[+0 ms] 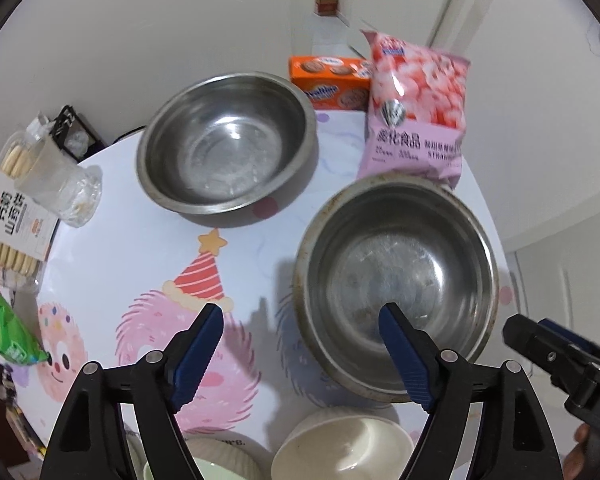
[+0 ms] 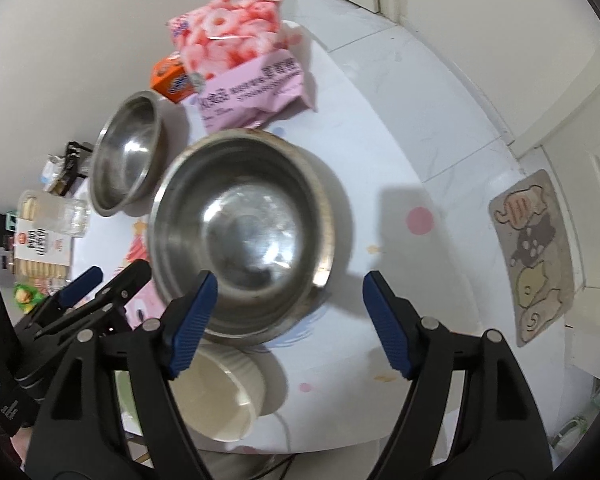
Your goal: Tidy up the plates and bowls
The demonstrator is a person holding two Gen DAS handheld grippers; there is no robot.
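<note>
Two steel bowls stand on a round table with a cartoon cloth (image 1: 148,264). The far steel bowl (image 1: 226,142) sits at the back; it also shows in the right wrist view (image 2: 126,158). The near steel bowl (image 1: 396,276) (image 2: 244,240) is right of centre. A cream ribbed bowl (image 1: 342,446) (image 2: 216,396) stands at the near edge, with a pale green bowl (image 1: 168,470) beside it. My left gripper (image 1: 300,320) is open and empty, above the near bowls. My right gripper (image 2: 286,284) is open and empty, over the near steel bowl's near rim.
A pink snack bag (image 1: 416,108) and an orange biscuit box (image 1: 330,82) stand at the back. A biscuit pack (image 1: 8,208), a clear jar (image 1: 64,184) and a green snack bag (image 1: 4,326) lie at the left. A floor mat (image 2: 536,252) lies right of the table.
</note>
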